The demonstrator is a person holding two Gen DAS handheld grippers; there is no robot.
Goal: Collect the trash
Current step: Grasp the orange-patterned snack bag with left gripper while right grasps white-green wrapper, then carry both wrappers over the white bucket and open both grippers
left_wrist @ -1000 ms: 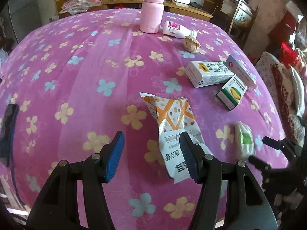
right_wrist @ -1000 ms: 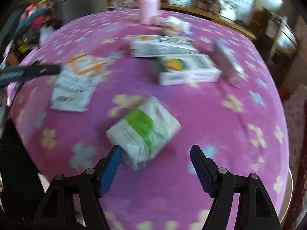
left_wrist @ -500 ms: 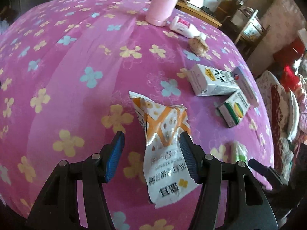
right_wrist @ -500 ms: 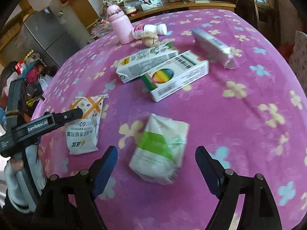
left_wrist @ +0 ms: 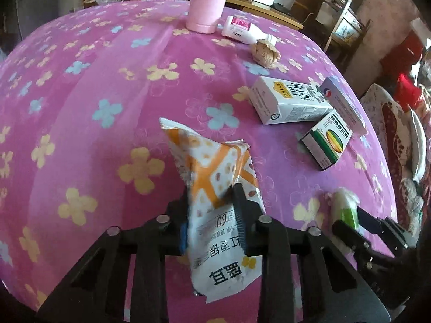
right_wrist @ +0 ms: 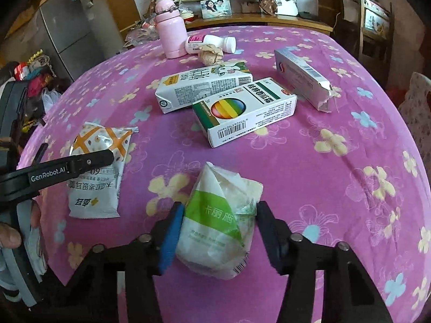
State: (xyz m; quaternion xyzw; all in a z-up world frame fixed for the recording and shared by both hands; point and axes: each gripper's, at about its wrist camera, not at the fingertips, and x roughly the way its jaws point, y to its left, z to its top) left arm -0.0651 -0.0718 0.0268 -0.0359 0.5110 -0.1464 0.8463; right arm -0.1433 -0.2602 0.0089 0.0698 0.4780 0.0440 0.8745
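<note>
An orange-and-white snack wrapper (left_wrist: 215, 167) lies at the near edge of the pink flowered tablecloth (left_wrist: 94, 80). My left gripper (left_wrist: 212, 215) is closing on its middle; both pads press it and the foil buckles upward. In the right wrist view a white-and-green tissue pack (right_wrist: 215, 215) sits between the fingers of my right gripper (right_wrist: 218, 223). Those jaws are closing too, the pads touch both sides, and the pack bulges into a peak. The same wrapper (right_wrist: 97, 167) shows at the left of that view.
Further back lie a milk carton (right_wrist: 202, 88), a rainbow-printed medicine box (right_wrist: 245, 110), a long torn box (right_wrist: 301, 75), a crumpled brown paper ball (right_wrist: 211, 52) and a white bottle (right_wrist: 212, 43). A pink flask (right_wrist: 169, 32) stands upright. Chairs and cluttered furniture ring the table.
Both pairs of jaws have narrowed onto what lay between them. The left gripper slid forward over the wrapper, which now buckles. The tissue pack has gone from flat to peaked.
</note>
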